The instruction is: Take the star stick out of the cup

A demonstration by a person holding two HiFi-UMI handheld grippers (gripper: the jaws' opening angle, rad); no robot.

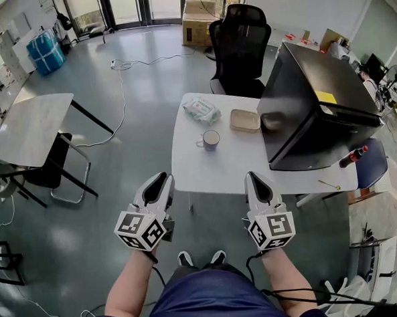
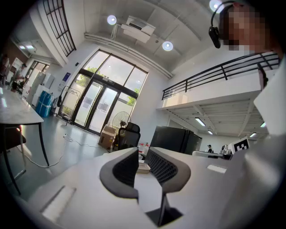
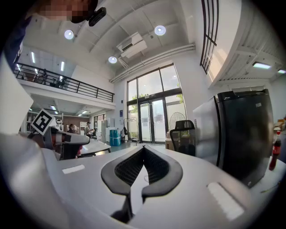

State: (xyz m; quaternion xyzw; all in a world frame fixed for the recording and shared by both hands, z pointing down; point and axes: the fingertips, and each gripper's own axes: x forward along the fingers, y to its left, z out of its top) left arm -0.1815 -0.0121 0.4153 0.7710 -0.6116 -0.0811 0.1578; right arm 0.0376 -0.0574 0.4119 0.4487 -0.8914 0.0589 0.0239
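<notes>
A dark mug (image 1: 210, 140) with its handle to the left stands near the middle of the white table (image 1: 206, 171). From here I cannot make out a star stick in it. Both grippers hang in front of the table's near edge, well short of the mug. My left gripper (image 1: 161, 183) (image 2: 143, 163) has its jaws a narrow gap apart, with nothing between them. The jaws of my right gripper (image 1: 253, 179) (image 3: 143, 152) meet at the tips and are empty.
On the table lie a pack of wipes (image 1: 201, 109) and a tan tray (image 1: 244, 120), beside a large black cabinet (image 1: 316, 107) at the right. A black office chair (image 1: 240, 48) stands behind. A red-capped bottle (image 1: 354, 156) lies at the right, and another table (image 1: 29, 128) stands at the left.
</notes>
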